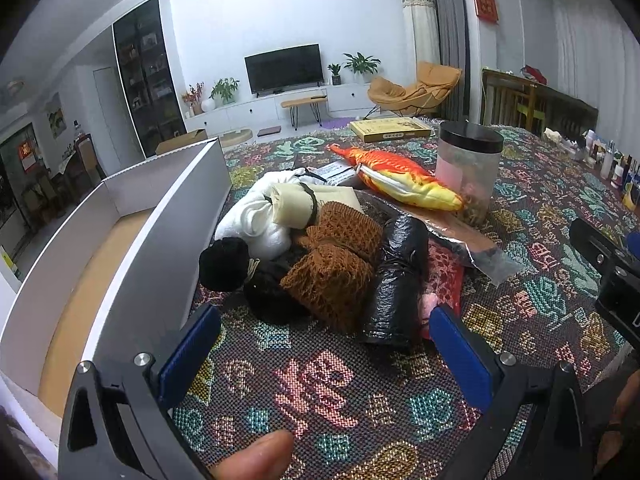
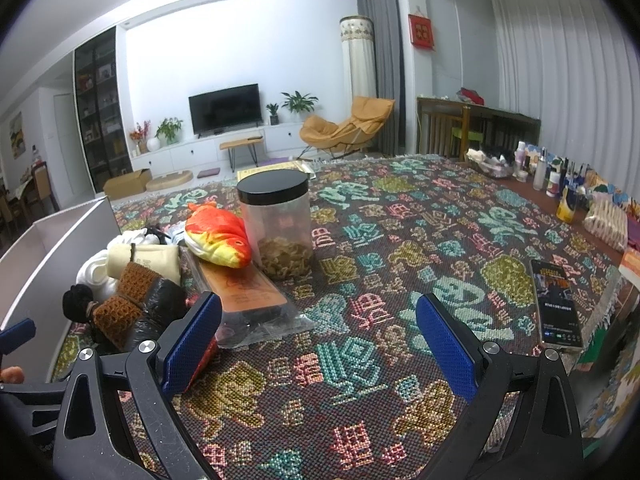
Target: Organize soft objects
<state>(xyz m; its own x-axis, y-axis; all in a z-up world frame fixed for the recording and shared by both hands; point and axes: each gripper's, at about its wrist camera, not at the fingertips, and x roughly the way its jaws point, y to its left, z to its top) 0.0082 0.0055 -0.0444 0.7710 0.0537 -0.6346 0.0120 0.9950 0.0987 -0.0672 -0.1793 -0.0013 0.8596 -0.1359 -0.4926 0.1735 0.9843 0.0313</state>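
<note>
Nearest the viewer, the left gripper [image 1: 320, 344] hovers with its blue pads spread wide and nothing between them, just above a desk [image 1: 320, 400] covered in a patterned woven cloth. The right gripper [image 2: 318, 340] is likewise wide open and empty, over bare cloth to the right of the things. Just ahead of the left gripper lies a heap of soft objects, touching one another: a brown knitted bundle [image 1: 332, 268] tied round its middle, a black plastic roll [image 1: 396, 280] beside it on the right, a black yarn ball [image 1: 224, 258] on the left, and behind them a white cloth bundle [image 1: 256, 216] and a cream rolled pouch [image 1: 296, 204]. The black roll's long axis runs away from the viewer, tilting slightly right. Further back, an orange and yellow fish plush [image 1: 400, 178] lies with its long axis running from far left to near right, leaning against a clear jar [image 1: 468, 168] with a black lid. To the left of the heap stands a white open box [image 1: 160, 216], whose visible floor holds nothing. The sorting seems barely begun: every soft object in view is on the desk, and all remain to be placed.
</note>
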